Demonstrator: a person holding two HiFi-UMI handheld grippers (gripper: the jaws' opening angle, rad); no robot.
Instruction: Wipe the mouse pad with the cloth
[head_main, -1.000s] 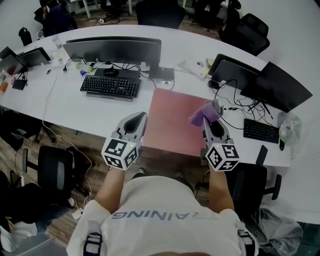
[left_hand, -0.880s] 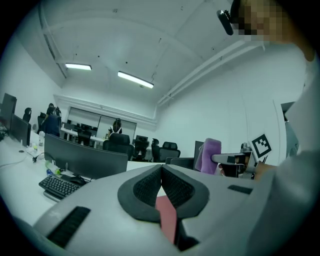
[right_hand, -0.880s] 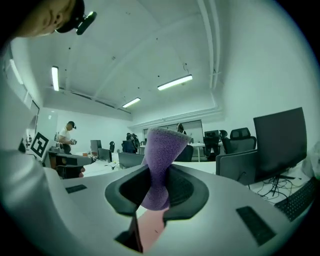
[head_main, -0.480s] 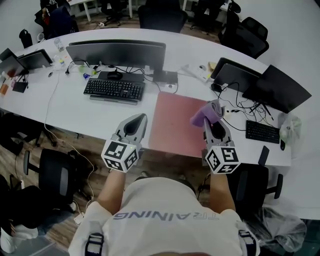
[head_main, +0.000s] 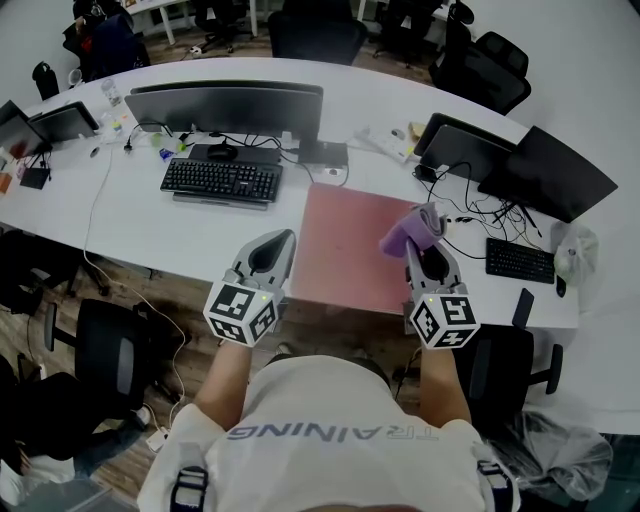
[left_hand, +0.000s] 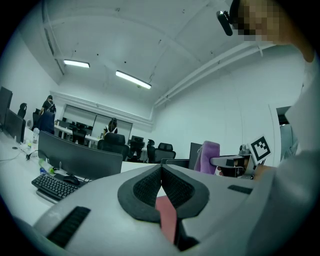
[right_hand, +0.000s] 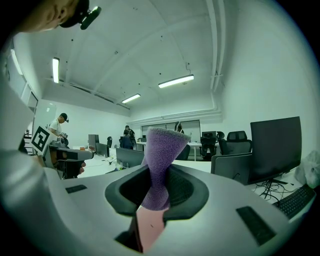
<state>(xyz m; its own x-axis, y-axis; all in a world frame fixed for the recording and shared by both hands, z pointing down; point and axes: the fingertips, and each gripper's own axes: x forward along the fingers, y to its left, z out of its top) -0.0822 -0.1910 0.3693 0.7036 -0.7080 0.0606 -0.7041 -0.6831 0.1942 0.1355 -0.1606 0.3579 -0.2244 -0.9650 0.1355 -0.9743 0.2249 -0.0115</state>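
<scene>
Little has shifted in the last second: the right hand-held gripper (head_main: 427, 238) stays clamped on the purple cloth (head_main: 409, 230), raised over the pink mouse pad (head_main: 345, 245) at its right edge, so wiping seems not yet begun. The left hand-held gripper (head_main: 283, 240), jaws together and empty, hovers by the pad's left edge above the white tabletop (head_main: 160, 215). Upside-down lettering on the shirt (head_main: 330, 395) reads roughly "AINING".
</scene>
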